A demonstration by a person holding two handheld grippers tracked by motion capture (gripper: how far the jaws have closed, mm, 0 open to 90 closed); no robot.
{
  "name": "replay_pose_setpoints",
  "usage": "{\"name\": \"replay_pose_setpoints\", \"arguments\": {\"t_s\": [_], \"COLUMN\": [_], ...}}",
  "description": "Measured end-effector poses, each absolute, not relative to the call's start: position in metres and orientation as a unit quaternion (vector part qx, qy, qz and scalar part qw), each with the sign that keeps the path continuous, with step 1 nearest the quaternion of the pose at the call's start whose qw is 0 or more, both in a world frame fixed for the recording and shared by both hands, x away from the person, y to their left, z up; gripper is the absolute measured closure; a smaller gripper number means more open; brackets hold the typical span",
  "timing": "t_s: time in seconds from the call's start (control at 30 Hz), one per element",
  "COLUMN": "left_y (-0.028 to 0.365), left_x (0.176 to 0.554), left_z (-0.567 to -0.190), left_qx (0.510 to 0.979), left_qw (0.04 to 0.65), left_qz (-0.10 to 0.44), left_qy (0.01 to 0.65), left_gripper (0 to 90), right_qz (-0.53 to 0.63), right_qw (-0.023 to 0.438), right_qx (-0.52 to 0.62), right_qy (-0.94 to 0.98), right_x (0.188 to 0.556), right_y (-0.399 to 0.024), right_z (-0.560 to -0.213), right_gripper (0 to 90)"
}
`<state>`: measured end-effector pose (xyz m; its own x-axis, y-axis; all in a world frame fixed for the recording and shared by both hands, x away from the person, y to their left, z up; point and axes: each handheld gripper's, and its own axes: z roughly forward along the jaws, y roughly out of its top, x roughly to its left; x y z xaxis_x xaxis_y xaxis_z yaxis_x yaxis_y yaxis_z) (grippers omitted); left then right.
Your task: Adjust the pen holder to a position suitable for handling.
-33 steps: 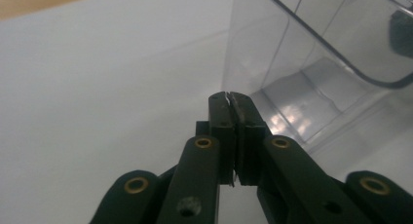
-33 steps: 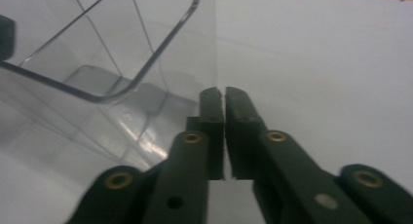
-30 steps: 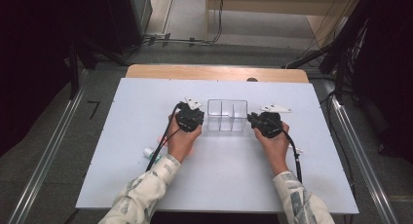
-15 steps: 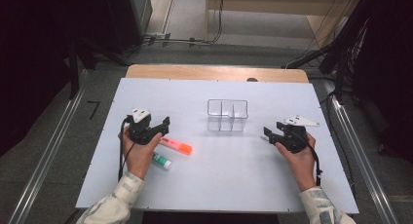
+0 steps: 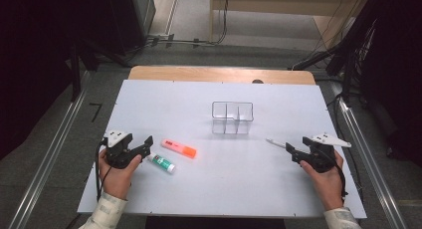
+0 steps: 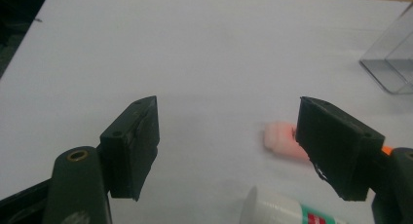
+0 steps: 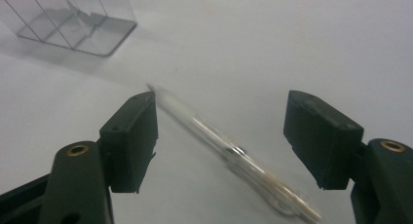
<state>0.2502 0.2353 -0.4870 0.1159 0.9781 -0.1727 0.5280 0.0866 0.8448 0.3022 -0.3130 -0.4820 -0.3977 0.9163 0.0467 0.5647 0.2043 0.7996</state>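
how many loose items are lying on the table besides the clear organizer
3. An orange highlighter and a glue stick lie near the left hand-held gripper; a clear pen lies by the right hand-held gripper. None looks hidden.

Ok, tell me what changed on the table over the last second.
Both hands pulled back from the clear divided box toward the near corners. The left gripper and right gripper are open, uncovering the orange highlighter, glue stick and pen. The box stayed put.

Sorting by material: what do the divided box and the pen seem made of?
Divided box: probably clear hard plastic, glossy; the table shows through its walls and dividers. Pen: seemingly a clear plastic barrel, with a metallic-looking part midway; blur leaves that uncertain.
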Motion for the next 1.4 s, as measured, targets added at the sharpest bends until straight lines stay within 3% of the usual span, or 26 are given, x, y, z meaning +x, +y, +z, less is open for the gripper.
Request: {"name": "replay_pose_setpoints", "arguments": {"t_s": [0.3, 1.4], "left_y": [0.235, 0.230], "left_x": [0.246, 0.252], "left_z": [-0.488, -0.491], "left_qx": [0.628, 0.646], "left_qw": [0.417, 0.424], "left_qz": [0.275, 0.261], "left_qy": [0.597, 0.579], "left_gripper": [20.0, 18.0], "right_qz": [0.384, 0.380], "right_qw": [0.232, 0.234], "right_qx": [0.515, 0.518], "right_qy": [0.730, 0.730], "right_x": [0.290, 0.289], "right_y": [-0.334, -0.334], "right_z": [-0.486, -0.487], "right_gripper": [24.4, 24.3]}}
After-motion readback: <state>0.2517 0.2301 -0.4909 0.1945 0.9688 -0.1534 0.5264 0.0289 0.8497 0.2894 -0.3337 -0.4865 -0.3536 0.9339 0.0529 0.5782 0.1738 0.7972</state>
